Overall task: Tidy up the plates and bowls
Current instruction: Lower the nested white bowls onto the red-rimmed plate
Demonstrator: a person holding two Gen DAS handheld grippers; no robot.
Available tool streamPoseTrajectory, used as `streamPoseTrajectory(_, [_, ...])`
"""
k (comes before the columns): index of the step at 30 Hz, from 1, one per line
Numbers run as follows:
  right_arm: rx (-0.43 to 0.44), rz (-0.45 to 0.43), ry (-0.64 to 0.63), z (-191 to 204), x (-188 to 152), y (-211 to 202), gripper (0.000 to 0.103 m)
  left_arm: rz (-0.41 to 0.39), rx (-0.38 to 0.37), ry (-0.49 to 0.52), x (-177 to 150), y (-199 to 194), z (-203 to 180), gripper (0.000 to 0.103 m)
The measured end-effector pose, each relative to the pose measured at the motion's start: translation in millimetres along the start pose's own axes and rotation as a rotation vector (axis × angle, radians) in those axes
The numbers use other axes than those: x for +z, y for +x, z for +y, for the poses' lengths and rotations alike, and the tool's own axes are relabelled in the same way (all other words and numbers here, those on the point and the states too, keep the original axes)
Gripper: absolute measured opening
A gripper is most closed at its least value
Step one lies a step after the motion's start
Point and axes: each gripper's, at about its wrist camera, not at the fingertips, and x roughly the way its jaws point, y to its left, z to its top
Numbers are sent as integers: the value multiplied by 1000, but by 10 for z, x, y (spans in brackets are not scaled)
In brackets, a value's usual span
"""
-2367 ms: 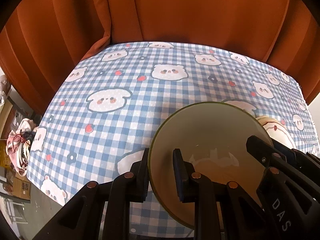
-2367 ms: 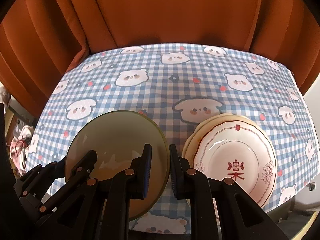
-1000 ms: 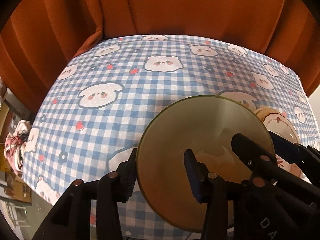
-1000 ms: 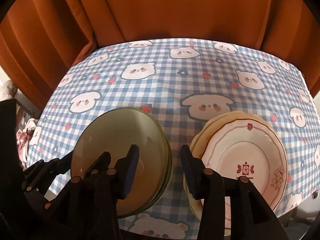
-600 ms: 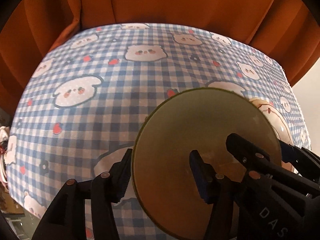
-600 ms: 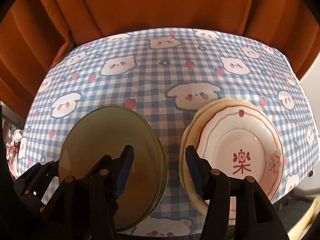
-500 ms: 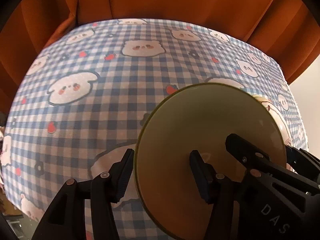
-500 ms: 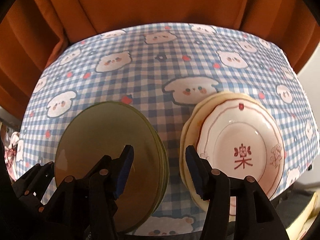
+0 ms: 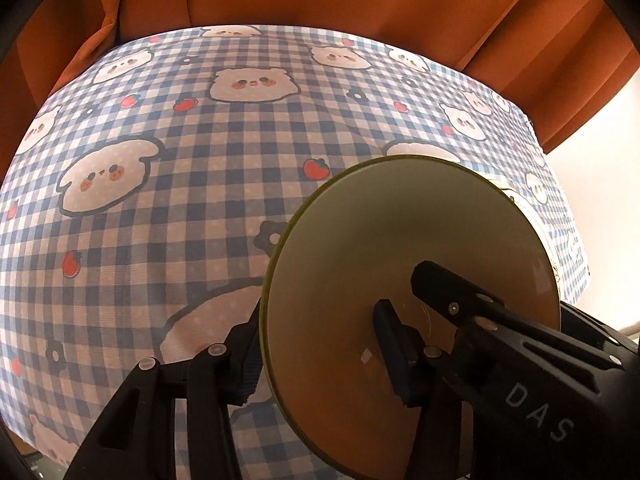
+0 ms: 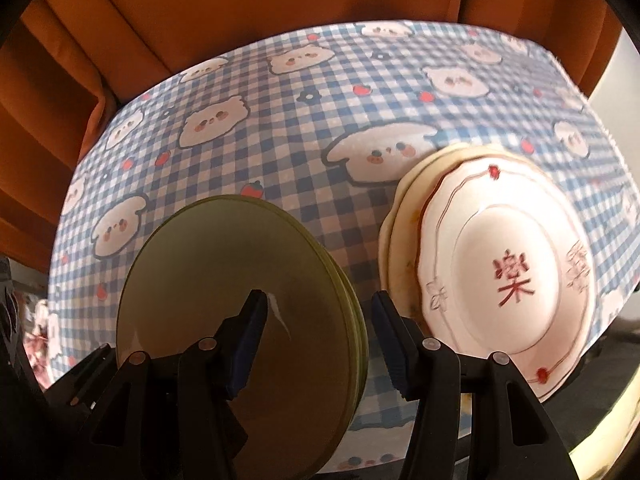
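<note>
Both claws have let go since a couple seconds back, so the green plate looks delivered. Nearest, the left gripper [image 9: 320, 354] sits wide, its fingers straddling the near rim of the olive-green plate stack [image 10: 240, 300]. The right gripper [image 10: 318, 332] gapes wide too, straddling the stack's right edge. Just beyond sits the white patterned plate stack [image 10: 500, 280] on the bear tablecloth [image 9: 200, 160].

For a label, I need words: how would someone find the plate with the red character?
On the blue checked tablecloth two stacks sit side by side. The plate tops the right, cream stack. Unlike the plain olive-green plates to the left, it is white with a red-lined scalloped rim.
</note>
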Motion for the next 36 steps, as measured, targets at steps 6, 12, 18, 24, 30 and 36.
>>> streamPoseTrajectory(6, [70,17,14,-29,-12,54,52,-8,52,28,12,5,-67,53])
streamPoseTrajectory(12, [156,45,6,-111,14,129,48,-8,126,18,17,-5,-160,53])
streamPoseTrajectory(18, [257,77,-8,-214,56,198,45,0,211,-7,43,5,-224,56])
streamPoseTrajectory(24, [295,96,-31,-240,112,230,45,8,226,-43,53,10,-213,56])
streamPoseTrajectory(30, [303,106,-54,-254,126,212,46,11,215,-73,35,-27,-238,53])
streamPoseTrajectory(36, [278,86,-42,-230,144,81,46,-25,183,-69,42,-218,-262,53])
